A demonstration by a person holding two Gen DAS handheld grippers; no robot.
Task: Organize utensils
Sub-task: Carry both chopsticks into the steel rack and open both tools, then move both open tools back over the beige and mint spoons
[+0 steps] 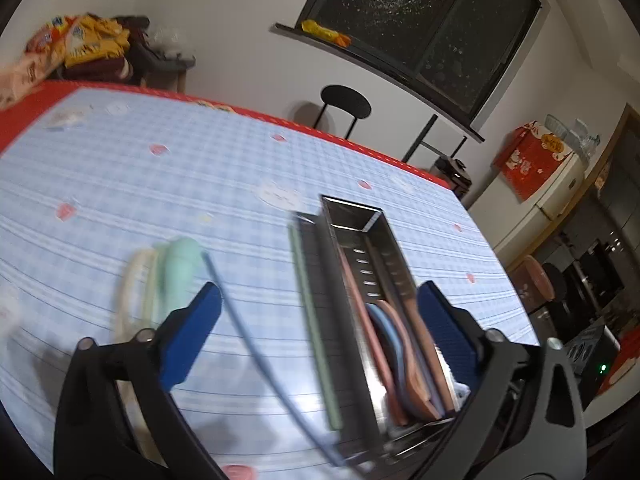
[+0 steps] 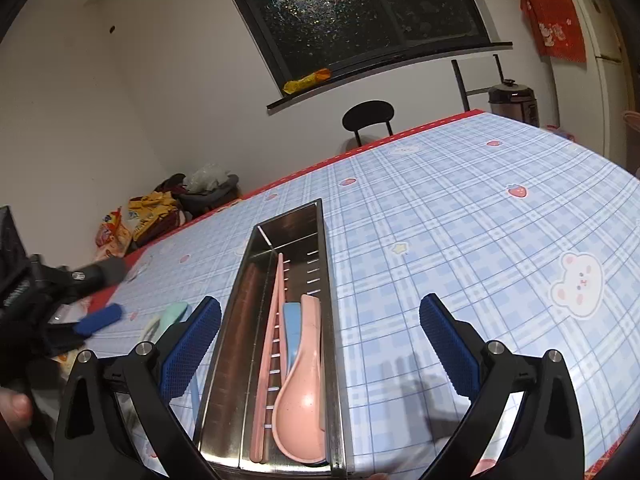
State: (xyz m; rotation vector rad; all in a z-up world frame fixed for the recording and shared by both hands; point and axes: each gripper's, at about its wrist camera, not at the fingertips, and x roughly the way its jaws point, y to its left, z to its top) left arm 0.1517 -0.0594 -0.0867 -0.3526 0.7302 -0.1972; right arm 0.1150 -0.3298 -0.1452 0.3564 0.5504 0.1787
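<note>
A long steel utensil tray [image 2: 289, 216] lies on the checked tablecloth. Its right compartment holds a pink spoon [image 2: 302, 396], a blue spoon [image 2: 291, 326] and pink chopsticks [image 2: 271, 344]. My right gripper [image 2: 320, 340] stands open just above the tray's near end, with nothing gripped. My left gripper [image 1: 320, 320] is also open and empty; the tray [image 1: 352, 206] is in front of its right finger. A blurred green stick [image 1: 316, 320] runs along the tray's left wall. A thin blue stick [image 1: 248, 332] lies on the cloth. Further left are a mint spoon [image 1: 180, 268] and a cream spoon [image 1: 132, 288].
The left gripper [image 2: 100, 294] shows at the left of the right wrist view, with part of a hand [image 2: 16, 404] below it. A black chair [image 2: 368, 118] stands behind the table's red far edge. Snack bags [image 2: 152, 216] are piled by the wall.
</note>
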